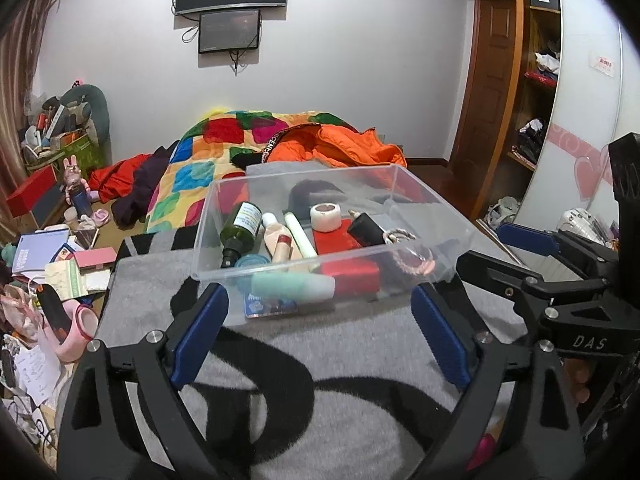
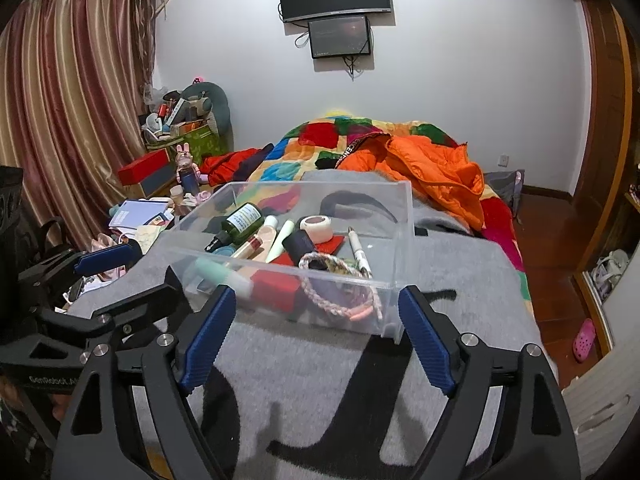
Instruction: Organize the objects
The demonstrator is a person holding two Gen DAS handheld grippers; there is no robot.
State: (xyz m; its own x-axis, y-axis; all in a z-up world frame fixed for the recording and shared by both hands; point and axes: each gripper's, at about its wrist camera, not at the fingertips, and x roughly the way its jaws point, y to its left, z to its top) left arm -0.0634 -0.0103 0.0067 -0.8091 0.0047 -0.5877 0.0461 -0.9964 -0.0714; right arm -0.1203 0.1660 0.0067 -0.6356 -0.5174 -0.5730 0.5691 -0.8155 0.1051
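Observation:
A clear plastic box (image 1: 224,196) (image 2: 404,216) sits on a grey blanket. It holds a green bottle (image 1: 240,228) (image 2: 240,220), a white tape roll (image 1: 327,216) (image 2: 317,227), a mint tube (image 1: 292,285) (image 2: 218,272), a red box (image 1: 352,274) (image 2: 276,286), a braided pink band (image 1: 412,260) (image 2: 340,292), a pen (image 2: 357,250) and tubes. My left gripper (image 1: 320,332) is open and empty, just before the box's near wall. My right gripper (image 2: 316,332) is open and empty at the same wall.
Grey blanket (image 1: 320,344) (image 2: 304,364) with black pattern covers the bed. A colourful quilt (image 1: 224,140) and orange jacket (image 2: 436,168) lie behind the box. Cluttered papers and boxes (image 1: 48,256) lie left. A wardrobe (image 1: 536,80) stands right.

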